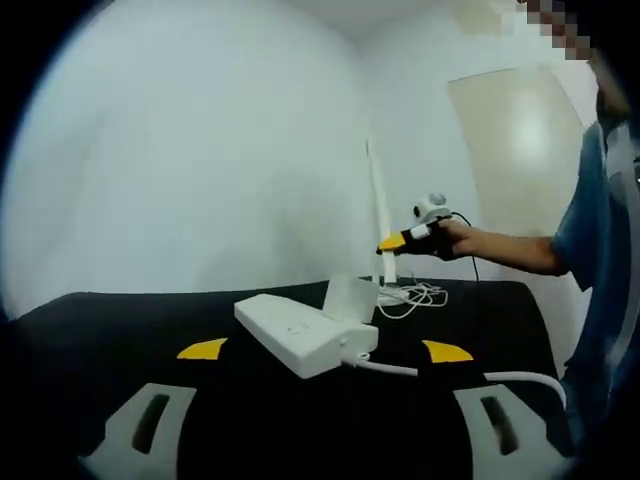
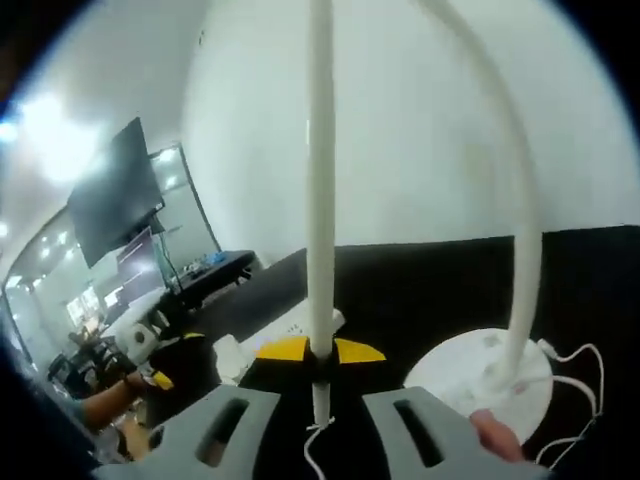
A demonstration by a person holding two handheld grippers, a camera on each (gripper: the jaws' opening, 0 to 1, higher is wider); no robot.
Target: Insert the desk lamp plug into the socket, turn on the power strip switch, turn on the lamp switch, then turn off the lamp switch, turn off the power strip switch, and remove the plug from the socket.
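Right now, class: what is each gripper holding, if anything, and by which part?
The right gripper is shut on the lamp's thin white bar, near its lower end. The left gripper is open above the power strip, holding nothing.

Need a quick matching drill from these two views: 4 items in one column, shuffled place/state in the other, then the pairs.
Items:
1. power strip
2. lamp base
3. right hand-held gripper
4. loose white cord

Places/states:
A. round white disc on the black table
B. jaws closed around the thin white lamp arm
C. coiled beside the lamp's foot
D. lying flat, thick cable leaving its end

Pairs: 1-D, 2-A, 3-B, 4-C
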